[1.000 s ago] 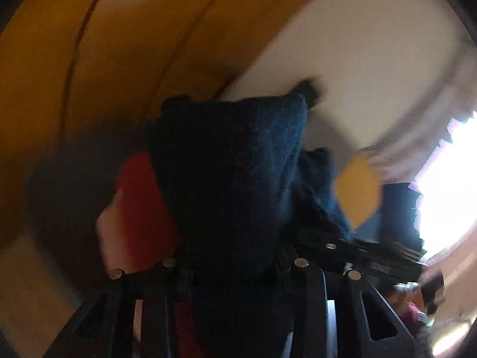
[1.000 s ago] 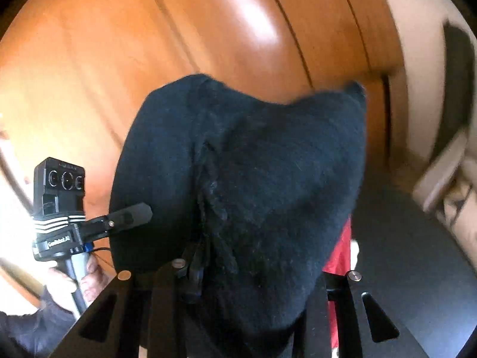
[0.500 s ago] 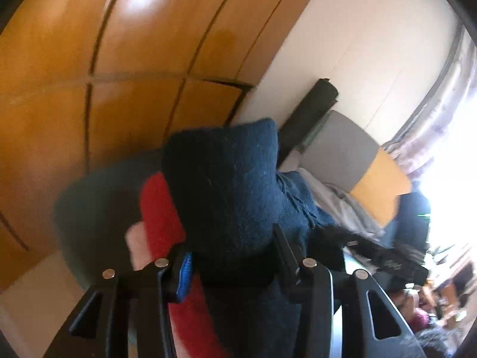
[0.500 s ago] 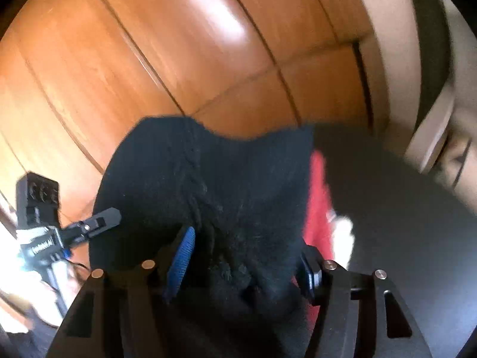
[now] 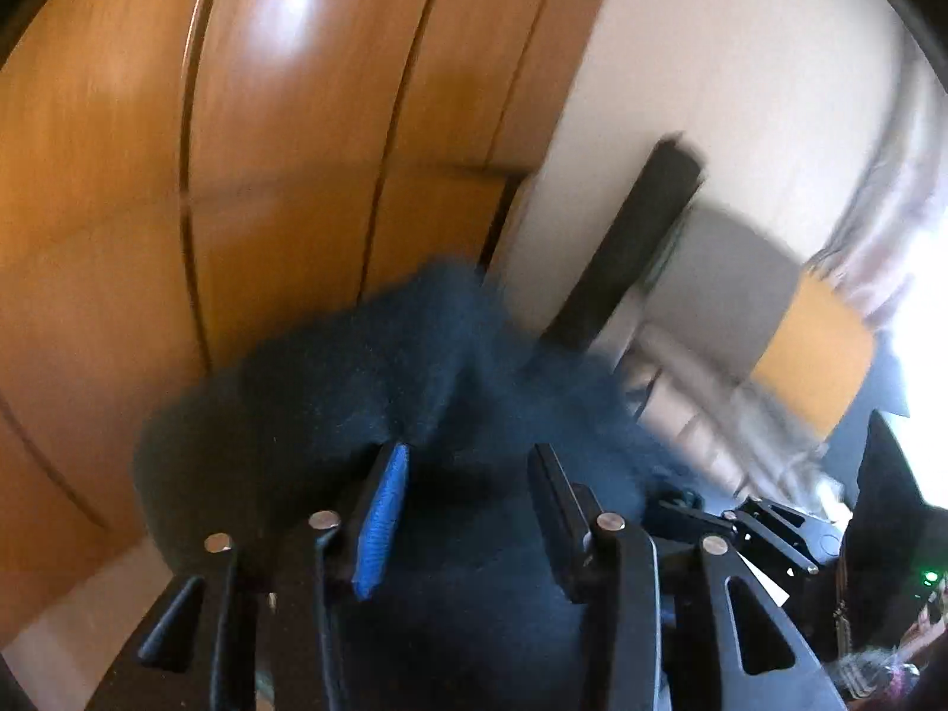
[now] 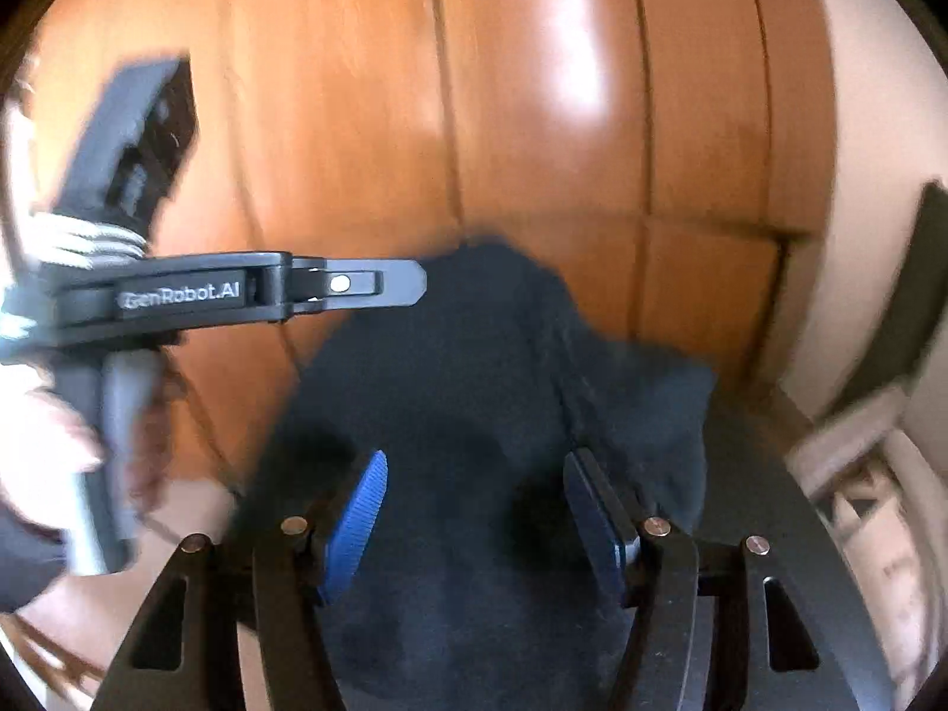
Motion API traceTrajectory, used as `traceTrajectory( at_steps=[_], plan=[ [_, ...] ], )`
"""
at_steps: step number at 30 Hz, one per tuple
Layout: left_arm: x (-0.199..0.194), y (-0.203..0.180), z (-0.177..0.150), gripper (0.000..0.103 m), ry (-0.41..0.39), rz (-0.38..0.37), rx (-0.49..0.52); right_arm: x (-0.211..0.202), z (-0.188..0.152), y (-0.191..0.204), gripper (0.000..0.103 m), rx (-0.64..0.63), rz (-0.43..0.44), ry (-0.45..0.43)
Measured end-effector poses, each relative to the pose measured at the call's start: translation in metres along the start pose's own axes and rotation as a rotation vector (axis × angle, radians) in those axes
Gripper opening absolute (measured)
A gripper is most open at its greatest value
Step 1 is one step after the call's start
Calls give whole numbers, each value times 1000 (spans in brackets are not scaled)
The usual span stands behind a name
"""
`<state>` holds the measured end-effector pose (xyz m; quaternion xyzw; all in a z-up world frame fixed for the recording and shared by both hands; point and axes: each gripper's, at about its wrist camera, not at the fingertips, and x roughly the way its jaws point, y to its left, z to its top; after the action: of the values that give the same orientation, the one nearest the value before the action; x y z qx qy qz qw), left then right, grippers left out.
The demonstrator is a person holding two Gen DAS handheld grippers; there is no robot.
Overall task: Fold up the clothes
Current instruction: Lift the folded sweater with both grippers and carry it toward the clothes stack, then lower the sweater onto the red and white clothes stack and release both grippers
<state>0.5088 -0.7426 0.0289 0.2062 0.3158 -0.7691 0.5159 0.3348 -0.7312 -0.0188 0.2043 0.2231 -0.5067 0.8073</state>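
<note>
Dark navy fuzzy knit garment (image 6: 492,415) lies heaped on what looks like a dark surface in front of the glossy orange wooden wardrobe doors (image 6: 533,118), spreading under both our tools. The left gripper (image 5: 468,503) and right gripper (image 6: 474,509) both stand with jaws spread and nothing pinched — cloth just shows in the gaps. We'd guess they're either fresh off a release or lining up a grab — can't tell which.
</note>
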Motion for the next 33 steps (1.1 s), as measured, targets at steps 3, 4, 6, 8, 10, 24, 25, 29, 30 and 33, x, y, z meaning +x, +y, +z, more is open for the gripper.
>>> traceTrajectory(
  at_steps=[3, 4, 6, 8, 10, 24, 25, 29, 30, 33],
  plan=[
    [13, 11, -20, 30, -41, 36, 19, 25, -18, -3, 63, 3, -29, 55],
    [12, 11, -22, 30, -58, 52, 23, 34, -25, -4, 63, 3, -38, 73],
    [16, 12, -21, 30, -72, 58, 9, 39, -30, -4, 64, 25, -45, 72],
    [17, 13, -19, 30, -87, 54, -5, 40, -27, -1, 63, 23, -73, 69],
    [13, 16, -19, 30, -105, 46, -21, 39, -25, 2, 63, 12, -103, 65],
    [-109, 0, -71, 53, -177, 402, -83, -81, -8, 63, 100, 51, -377, -52],
    [-122, -1, -80, 53, -198, 391, -88, -89, -9, 68, 103, 59, -390, -65],
    [-162, -15, -102, 52, -278, 440, -38, -127, -29, 104, 103, 72, -409, -77],
    [-167, -23, -103, 50, -279, 466, 21, -129, -30, 109, 103, 68, -398, -77],
    [-185, -37, -108, 41, -276, 452, 136, -138, -34, 126, 103, 33, -388, -68]
  ],
)
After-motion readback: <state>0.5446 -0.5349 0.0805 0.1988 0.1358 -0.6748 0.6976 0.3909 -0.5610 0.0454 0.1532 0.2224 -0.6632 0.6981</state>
